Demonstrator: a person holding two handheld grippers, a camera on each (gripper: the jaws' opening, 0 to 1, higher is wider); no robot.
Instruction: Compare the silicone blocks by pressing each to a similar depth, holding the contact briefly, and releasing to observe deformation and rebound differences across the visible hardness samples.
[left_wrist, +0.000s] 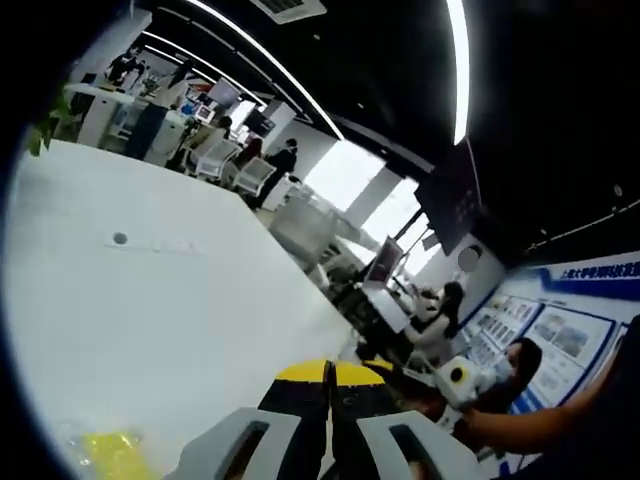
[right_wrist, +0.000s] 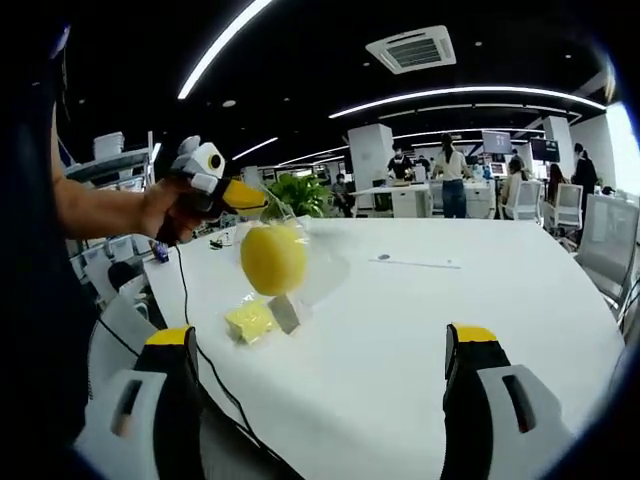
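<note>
Left of centre in the right gripper view, the left claw (right_wrist: 262, 203) holds a clear bag (right_wrist: 290, 250) lifted off the tabletop (right_wrist: 420, 330), gripped at its top edge so that a round yellow block (right_wrist: 272, 257) hangs free inside it. A person's hand (right_wrist: 165, 212) carries that claw. Directly below the bag, a flat yellow block (right_wrist: 249, 320) and a small grey block (right_wrist: 287, 311) rest side by side on the tabletop, seemingly touching; both look wrapped in clear film, though that is hard to confirm. Lifting the bag by its upper edge probably serves to clear or reposition the round sample before pressing.

At the bottom of the same view, the right claw (right_wrist: 320, 375) stands wide apart with nothing between its jaws, held back from the samples and aimed toward them, a posture that suits an approach for a press.

Bottom centre of the left gripper view, the left claw (left_wrist: 330, 372) has its yellow-tipped jaws pressed together; the bag is not discernible between them. At lower left of that view, a flat yellow block (left_wrist: 108, 452) lies on the tabletop (left_wrist: 150, 300). No press appears to be under way.
</note>
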